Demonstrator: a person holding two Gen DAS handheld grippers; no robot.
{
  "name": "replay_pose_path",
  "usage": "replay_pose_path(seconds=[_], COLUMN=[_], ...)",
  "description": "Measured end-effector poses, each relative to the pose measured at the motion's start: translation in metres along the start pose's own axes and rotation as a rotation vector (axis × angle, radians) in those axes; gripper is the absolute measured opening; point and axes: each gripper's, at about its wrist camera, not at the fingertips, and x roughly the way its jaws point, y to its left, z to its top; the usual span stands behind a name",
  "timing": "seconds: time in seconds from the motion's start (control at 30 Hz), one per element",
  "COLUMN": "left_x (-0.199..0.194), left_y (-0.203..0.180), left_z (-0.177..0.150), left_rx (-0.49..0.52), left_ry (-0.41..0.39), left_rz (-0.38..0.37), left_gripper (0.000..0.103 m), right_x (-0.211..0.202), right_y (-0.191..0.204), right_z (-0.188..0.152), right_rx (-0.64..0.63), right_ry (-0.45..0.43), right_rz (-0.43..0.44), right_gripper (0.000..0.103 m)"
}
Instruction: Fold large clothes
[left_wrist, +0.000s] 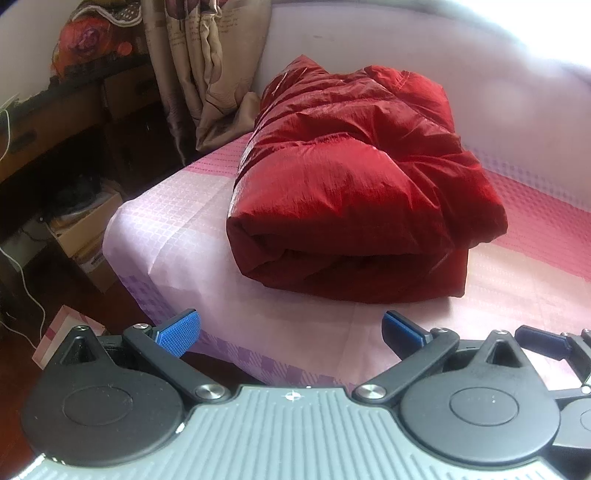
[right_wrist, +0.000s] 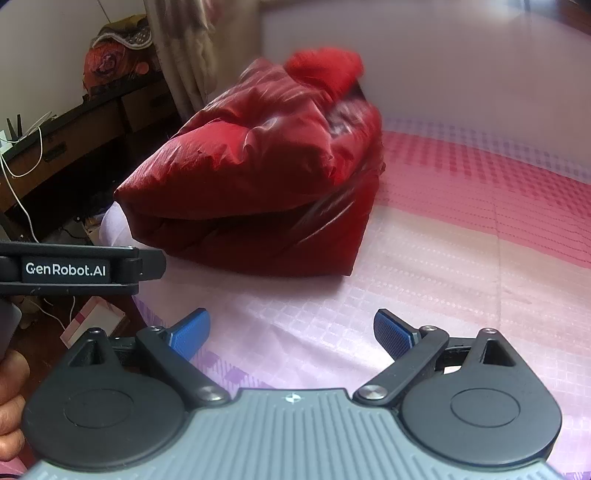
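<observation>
A red puffy jacket (left_wrist: 354, 177) lies folded into a thick bundle on the bed (left_wrist: 177, 236), filling the centre and upper middle of the left wrist view and the centre-left of the right wrist view. Its folded edge faces the cameras, layers stacked one on another, and the shiny fabric is creased. The bed carries a pink and lilac checked sheet.

The left gripper (left_wrist: 291, 330) sits at the bottom of its frame, fingers (left_wrist: 177, 332) spread wide and holding nothing, short of the jacket over the near edge of the bed. The right gripper (right_wrist: 291, 330) is likewise wide open and empty, apart from the bundle.

A patterned curtain (left_wrist: 199, 62) hangs in the upper left, beside a dark wooden desk (left_wrist: 55, 118). Cardboard boxes (left_wrist: 85, 229) sit on the floor at left.
</observation>
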Motion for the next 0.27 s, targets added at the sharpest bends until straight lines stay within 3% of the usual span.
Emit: replay_pose_path(seconds=[0.27], left_x=[0.0010], left_y=[-0.0001], left_z=[-0.0024], left_rx=[0.010], left_ry=[-0.017], left_rz=[0.013], left_gripper=[0.103], right_x=[0.0017], right_y=[-0.0017], right_z=[0.0010], right_rx=[-0.002], right_ry=[-0.004], right_rz=[-0.002], right_gripper=[0.096])
